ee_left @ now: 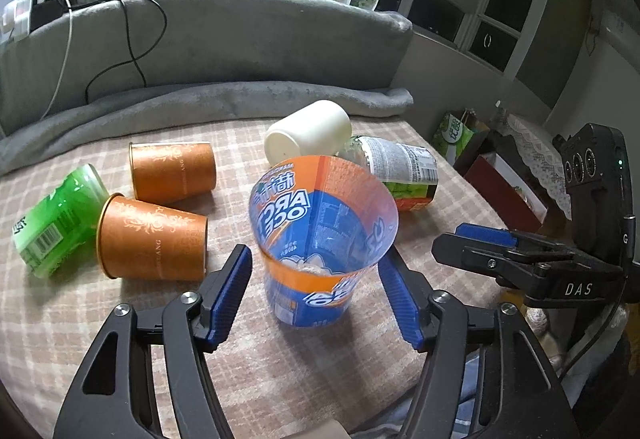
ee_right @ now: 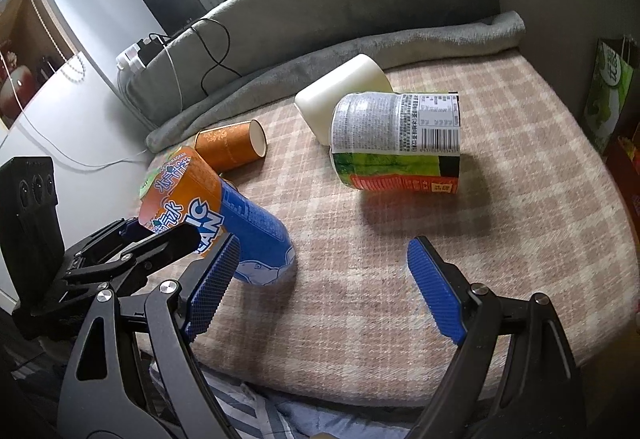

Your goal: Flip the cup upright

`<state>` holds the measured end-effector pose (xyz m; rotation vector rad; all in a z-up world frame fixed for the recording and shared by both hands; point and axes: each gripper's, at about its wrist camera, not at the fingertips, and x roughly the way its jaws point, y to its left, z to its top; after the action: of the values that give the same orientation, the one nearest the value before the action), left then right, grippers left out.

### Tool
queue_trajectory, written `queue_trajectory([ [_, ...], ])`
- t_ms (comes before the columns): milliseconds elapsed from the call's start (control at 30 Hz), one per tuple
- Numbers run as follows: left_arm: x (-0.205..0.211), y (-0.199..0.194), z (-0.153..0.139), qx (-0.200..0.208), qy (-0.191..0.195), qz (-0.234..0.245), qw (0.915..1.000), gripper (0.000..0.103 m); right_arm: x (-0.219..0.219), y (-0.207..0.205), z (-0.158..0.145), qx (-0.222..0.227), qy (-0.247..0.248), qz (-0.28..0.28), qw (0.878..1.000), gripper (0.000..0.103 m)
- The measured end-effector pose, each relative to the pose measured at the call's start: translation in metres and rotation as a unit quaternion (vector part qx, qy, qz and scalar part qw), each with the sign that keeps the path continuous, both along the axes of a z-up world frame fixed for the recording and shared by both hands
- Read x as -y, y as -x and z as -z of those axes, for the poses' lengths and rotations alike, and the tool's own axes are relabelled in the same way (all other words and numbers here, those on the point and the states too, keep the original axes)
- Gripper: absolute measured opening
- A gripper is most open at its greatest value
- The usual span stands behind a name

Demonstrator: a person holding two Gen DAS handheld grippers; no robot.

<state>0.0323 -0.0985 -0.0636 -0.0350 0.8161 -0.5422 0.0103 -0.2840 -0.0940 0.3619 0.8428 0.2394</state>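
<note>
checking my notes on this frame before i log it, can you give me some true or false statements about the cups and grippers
1. The blue and orange cup stands with its open mouth up between the fingers of the left gripper. True.
2. The left gripper is clamped shut on that cup. False: its blue pads stand apart from the cup wall on both sides.
3. The right gripper is open and holds nothing. True.
4. Both orange paper cups stand upright. False: both lie on their sides on the checked cloth.
5. The white cup lies on its side against the green-labelled cup. True.
</note>
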Motion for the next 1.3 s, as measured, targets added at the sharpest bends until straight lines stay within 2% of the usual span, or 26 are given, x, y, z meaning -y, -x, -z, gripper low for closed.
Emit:
queue_trajectory([
  [267, -0.002, 0.001, 0.002, -0.006, 0.004, 0.003, 1.0, 0.072, -0.005, 0.003, -0.005, 0.01, 0.024, 0.003, 1.0, 0.088],
  [467, -0.003, 0.002, 0.003, -0.009, 0.005, 0.005, 0.9999, 0.072, -0.005, 0.004, -0.008, 0.015, 0.033, 0.007, 0.999, 0.088],
  [967, -0.024, 0.013, -0.001, -0.012, 0.021, -0.003, 0.9997, 0.074, -0.014, 0.01, -0.021, 0.059, 0.101, 0.028, 0.993, 0.089],
  [1033, -0.032, 0.017, -0.006, 0.001, 0.023, -0.017, 0.9996, 0.074, -0.016, 0.012, -0.025, 0.074, 0.118, 0.037, 0.99, 0.092],
  [1133, -0.046, 0.025, -0.017, 0.042, 0.025, -0.052, 0.9975, 0.074, -0.019, 0.016, -0.031, 0.099, 0.137, 0.049, 0.984, 0.096],
  [1300, -0.067, 0.04, -0.035, 0.135, -0.002, -0.127, 0.9827, 0.074, -0.021, 0.02, -0.041, 0.131, 0.152, 0.073, 0.977, 0.097],
])
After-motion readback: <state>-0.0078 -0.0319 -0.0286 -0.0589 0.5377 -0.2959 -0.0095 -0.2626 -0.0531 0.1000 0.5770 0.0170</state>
